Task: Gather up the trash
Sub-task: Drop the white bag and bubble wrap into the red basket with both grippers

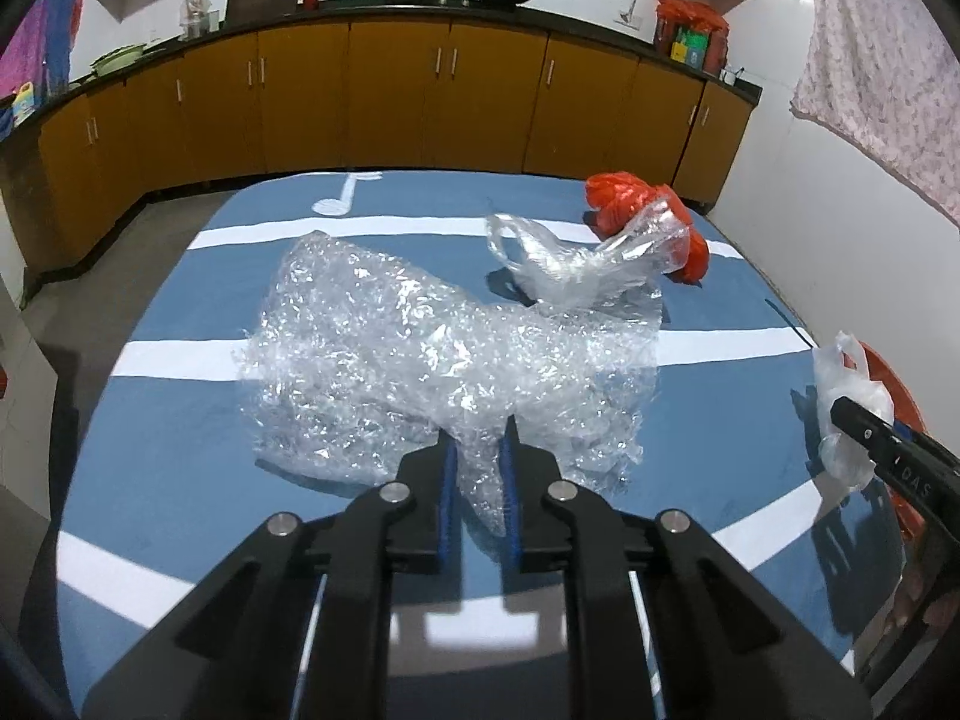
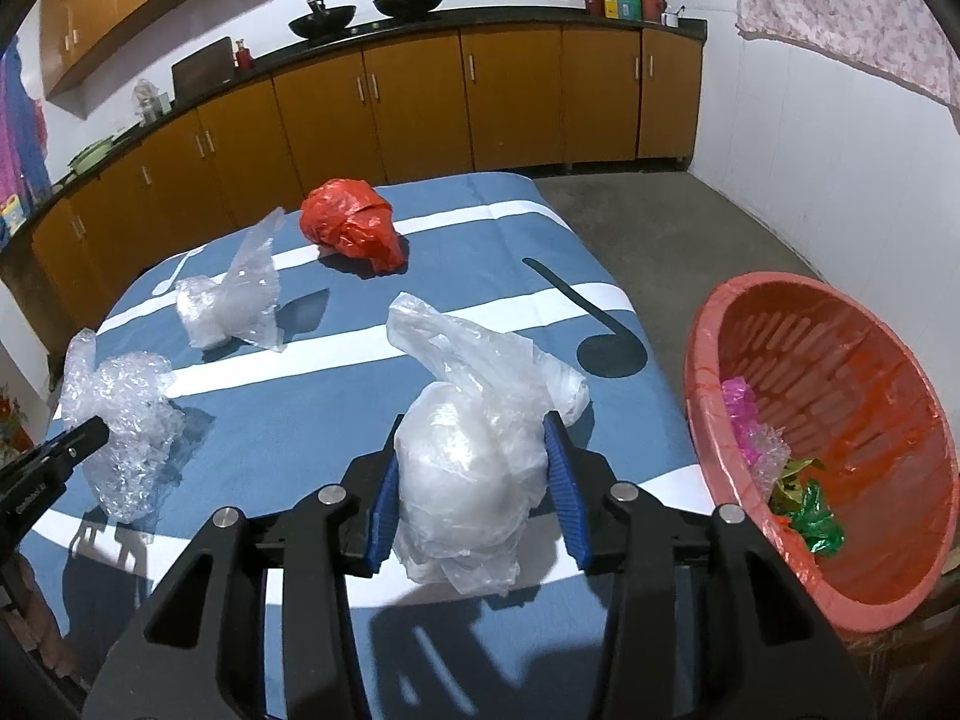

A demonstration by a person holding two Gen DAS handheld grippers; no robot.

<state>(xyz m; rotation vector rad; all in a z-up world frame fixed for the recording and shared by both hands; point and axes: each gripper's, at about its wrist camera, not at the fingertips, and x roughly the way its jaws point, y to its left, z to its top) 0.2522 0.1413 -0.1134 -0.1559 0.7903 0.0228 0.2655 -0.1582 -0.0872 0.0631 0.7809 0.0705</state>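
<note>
Left claw [image 1: 479, 450] pinched narrow on bubble wrap [image 1: 420, 354]. Right claw [image 2: 474, 468] clamped around white plastic bag [image 2: 468, 480], beside red basket [image 2: 708, 360].

left gripper [image 1: 478, 456]: black plastic frame, angular link arms, four round silver screws on pivots, blue ribbed pads on fingers [image 1: 447, 480]. right gripper [image 2: 474, 468]: same build, black links, silver screws, blue ribbed pads [image 2: 564, 492]. small white lettering on side of each black finger, too small to read.
</note>
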